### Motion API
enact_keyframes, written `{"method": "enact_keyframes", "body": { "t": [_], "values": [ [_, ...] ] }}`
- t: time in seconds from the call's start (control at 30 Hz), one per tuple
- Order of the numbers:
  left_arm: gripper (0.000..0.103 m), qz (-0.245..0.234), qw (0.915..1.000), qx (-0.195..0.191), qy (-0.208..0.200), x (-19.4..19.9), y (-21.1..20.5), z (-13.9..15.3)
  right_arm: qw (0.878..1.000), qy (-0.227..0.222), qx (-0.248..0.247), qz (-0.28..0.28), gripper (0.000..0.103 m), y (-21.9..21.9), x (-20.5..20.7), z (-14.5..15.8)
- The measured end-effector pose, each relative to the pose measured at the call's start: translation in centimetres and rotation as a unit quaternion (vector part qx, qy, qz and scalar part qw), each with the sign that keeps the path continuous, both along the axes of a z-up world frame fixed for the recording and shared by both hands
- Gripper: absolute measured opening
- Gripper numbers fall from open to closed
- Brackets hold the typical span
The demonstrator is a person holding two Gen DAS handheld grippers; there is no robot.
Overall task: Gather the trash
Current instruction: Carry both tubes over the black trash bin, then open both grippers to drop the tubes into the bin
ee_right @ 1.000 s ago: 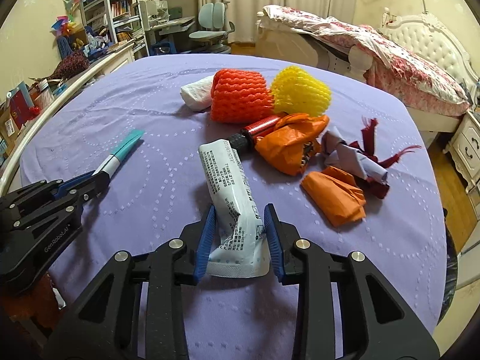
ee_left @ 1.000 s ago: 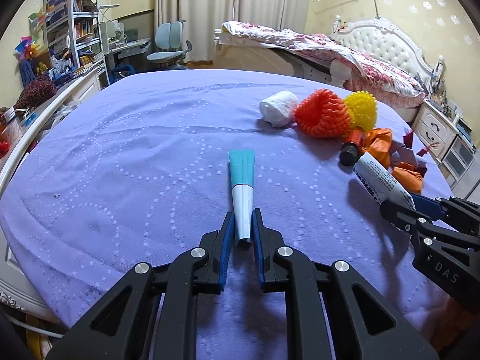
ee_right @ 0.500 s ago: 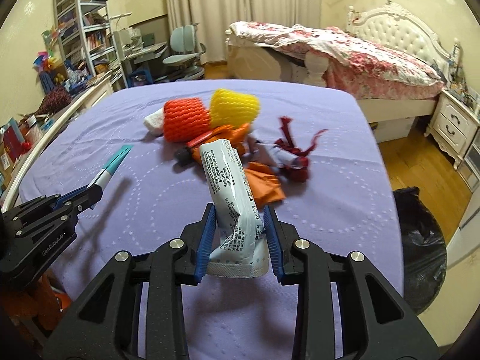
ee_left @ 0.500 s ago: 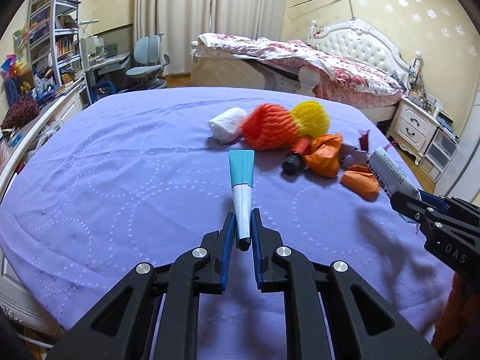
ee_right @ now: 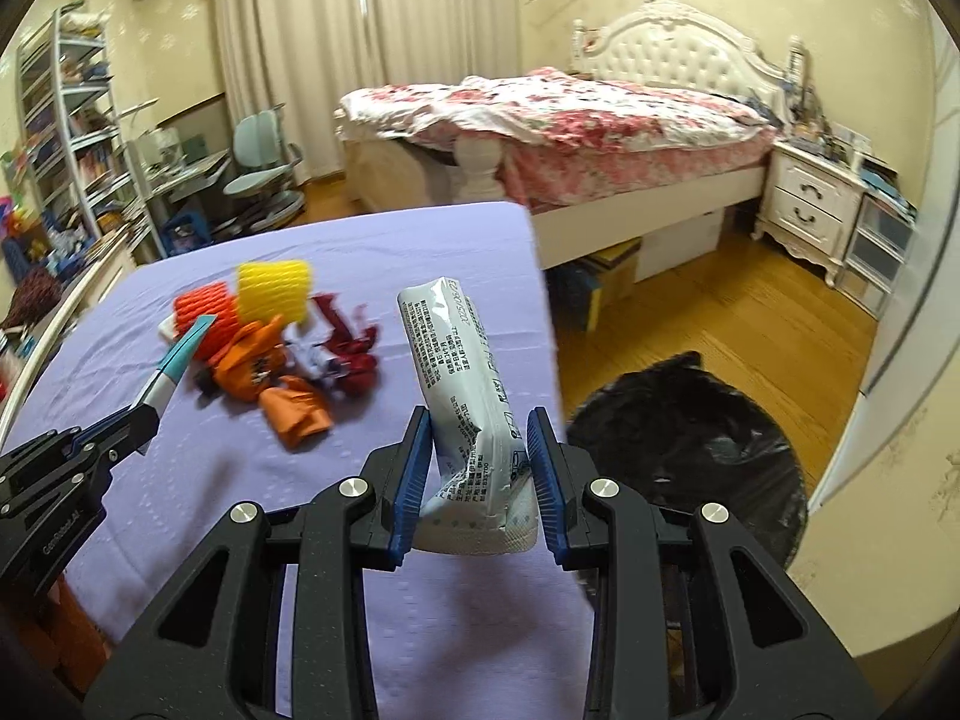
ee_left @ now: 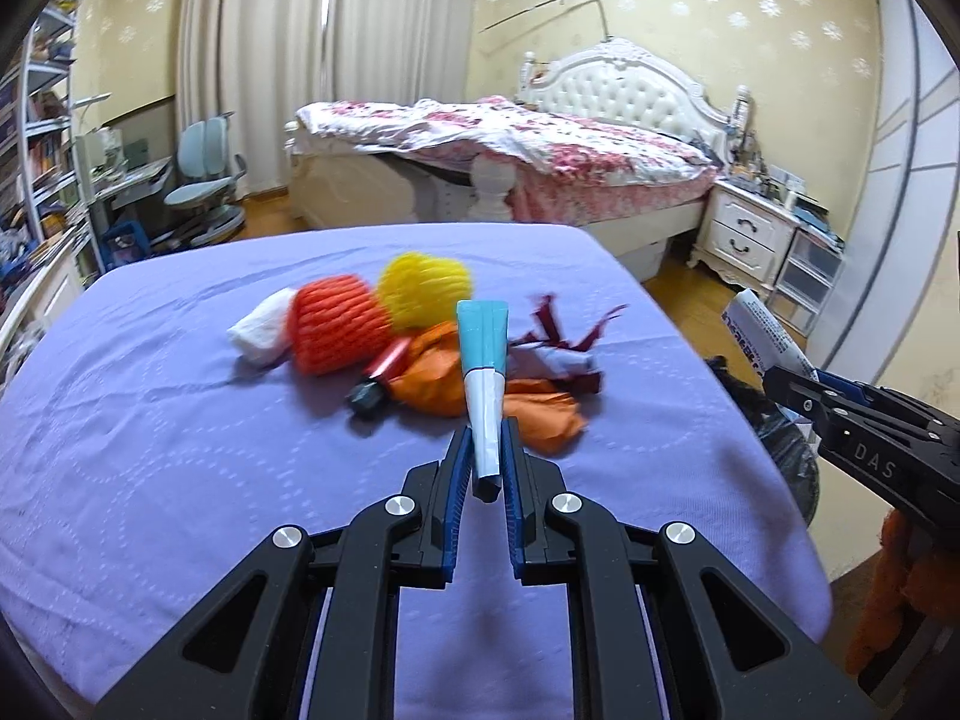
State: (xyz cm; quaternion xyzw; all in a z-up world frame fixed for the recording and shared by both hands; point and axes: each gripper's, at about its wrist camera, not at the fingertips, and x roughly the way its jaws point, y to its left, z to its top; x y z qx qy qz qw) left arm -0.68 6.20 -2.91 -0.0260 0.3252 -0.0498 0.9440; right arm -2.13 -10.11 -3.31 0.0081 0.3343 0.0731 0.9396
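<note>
My left gripper (ee_left: 485, 456) is shut on a teal and white tube (ee_left: 483, 372) and holds it above the purple table (ee_left: 180, 450). My right gripper (ee_right: 480, 450) is shut on a white printed packet (ee_right: 462, 384), held up near the table's right edge. The right gripper also shows at the right of the left wrist view (ee_left: 798, 387). The left gripper shows at the left of the right wrist view (ee_right: 141, 420). A black-lined trash bin (ee_right: 690, 426) stands on the floor right of the table.
On the table lie an orange foam net (ee_left: 336, 324), a yellow foam net (ee_left: 426, 282), a white wad (ee_left: 261, 330), orange wrappers (ee_left: 528, 414) and a red-capped tube (ee_left: 378, 378). A bed (ee_right: 570, 120) and nightstand (ee_right: 816, 204) stand beyond.
Both grippers have lifted and swung right with their items. The trash bin has come closer in the right wrist view.
</note>
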Motion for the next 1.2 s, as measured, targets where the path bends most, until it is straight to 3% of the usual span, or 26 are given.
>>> {"method": "enact_keyframes", "body": {
  "t": [0.33,0.63,1.2],
  "values": [
    [0.013,-0.085,0.9963,0.005,-0.015,3.0,-8.1,0.9,0.997,-0.007,0.004,-0.079,0.032,-6.8,1.5,-0.3],
    [0.013,-0.143,0.9896,0.017,-0.005,5.1,-14.0,0.0,0.992,0.009,0.016,-0.125,0.032,-11.9,2.5,-2.3],
    [0.013,-0.174,0.9834,0.049,0.016,8.1,-19.8,-1.7,0.986,0.028,0.037,-0.16,0.032,-16.0,3.6,-4.6]
  ]
}}
